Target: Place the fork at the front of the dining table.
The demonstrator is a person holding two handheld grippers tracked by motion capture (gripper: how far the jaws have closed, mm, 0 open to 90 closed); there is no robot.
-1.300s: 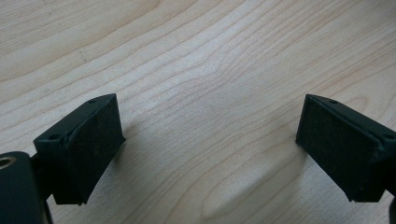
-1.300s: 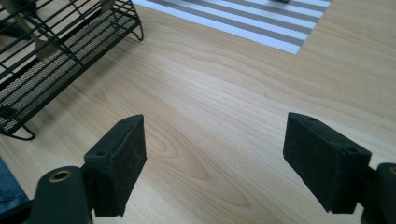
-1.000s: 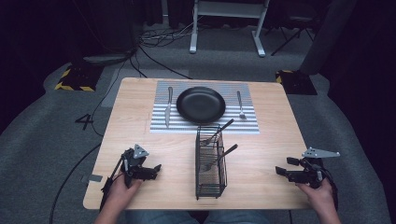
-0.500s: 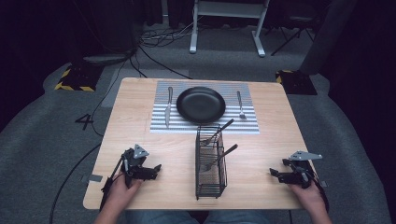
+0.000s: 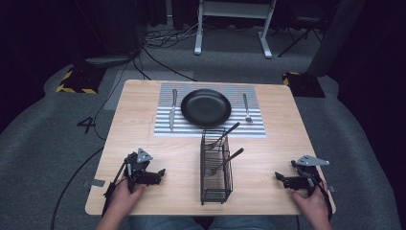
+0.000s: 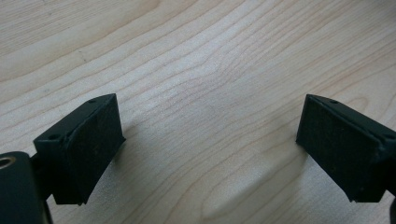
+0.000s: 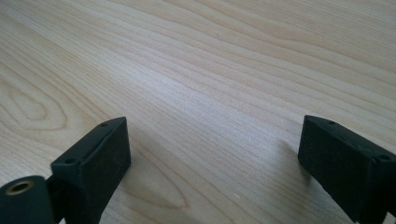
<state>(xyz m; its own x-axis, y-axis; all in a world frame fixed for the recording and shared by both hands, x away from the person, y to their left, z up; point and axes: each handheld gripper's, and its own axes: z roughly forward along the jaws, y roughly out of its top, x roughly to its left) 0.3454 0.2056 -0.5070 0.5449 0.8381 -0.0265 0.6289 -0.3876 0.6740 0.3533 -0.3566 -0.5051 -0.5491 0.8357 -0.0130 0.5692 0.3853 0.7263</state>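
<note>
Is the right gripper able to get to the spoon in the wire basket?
Probably yes. The right gripper is open and empty, with bare table between it and the wire basket. The spoon handle leans out over the basket's right side.

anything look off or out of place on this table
Mostly tidy: the black round plate sits centred on the striped placemat, knife and fork beside it. One oddity: the black wire cutlery basket holds two utensils leaning askew, handles poking out.
</note>
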